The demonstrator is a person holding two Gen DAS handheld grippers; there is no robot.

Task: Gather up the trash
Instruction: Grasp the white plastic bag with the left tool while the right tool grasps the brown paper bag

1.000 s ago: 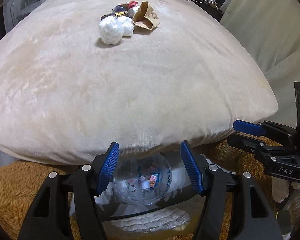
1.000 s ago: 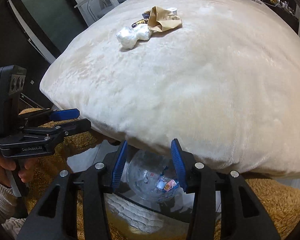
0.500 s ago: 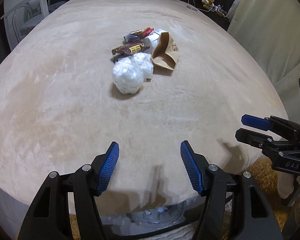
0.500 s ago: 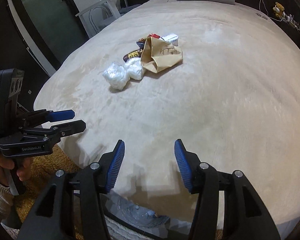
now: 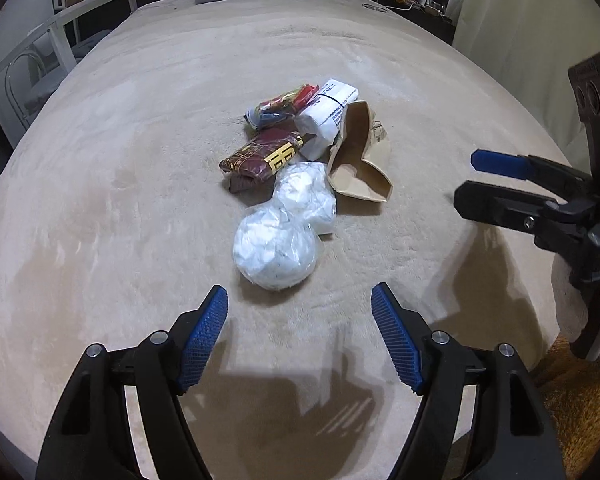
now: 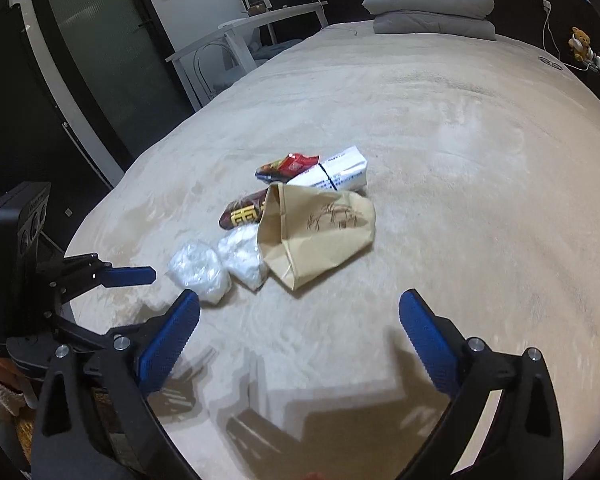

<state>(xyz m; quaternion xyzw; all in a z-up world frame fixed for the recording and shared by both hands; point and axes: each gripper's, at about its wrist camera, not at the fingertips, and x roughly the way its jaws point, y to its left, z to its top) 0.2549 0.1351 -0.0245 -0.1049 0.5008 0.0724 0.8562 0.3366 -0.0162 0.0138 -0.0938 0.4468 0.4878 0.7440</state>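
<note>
While both grippers sit over the near part of the bed (image 5: 112,184), nothing is held. Left gripper (image 5: 300,336): fingers spread, jaws have just been opening, gap empty. Right gripper (image 6: 300,332): fingers spread as wide as they go, jaws have also just been opening, gap empty.

Trash lies in one small heap mid-bed, pieces touching or overlapping. Nearest the left gripper: a crumpled white plastic ball (image 5: 275,250), with a second white ball (image 5: 306,192) touching it on the far side. Behind them: a dark red wrapper (image 5: 260,156), a red snack packet (image 5: 280,106), a white paper pack (image 5: 328,114), and a brown paper bag (image 5: 360,160) on its side.

Key relation: the near white ball sits straight ahead of the left fingers, almost centred on the gap, just beyond the tips. In the right wrist view the same ball (image 6: 198,266) lies off toward the left finger, while the brown bag (image 6: 320,236) is ahead and closer to centre, its long axis running away to the right, open mouth to the left.

Judgement: left hand is better placed for the white ball; right hand for the bag.
</note>
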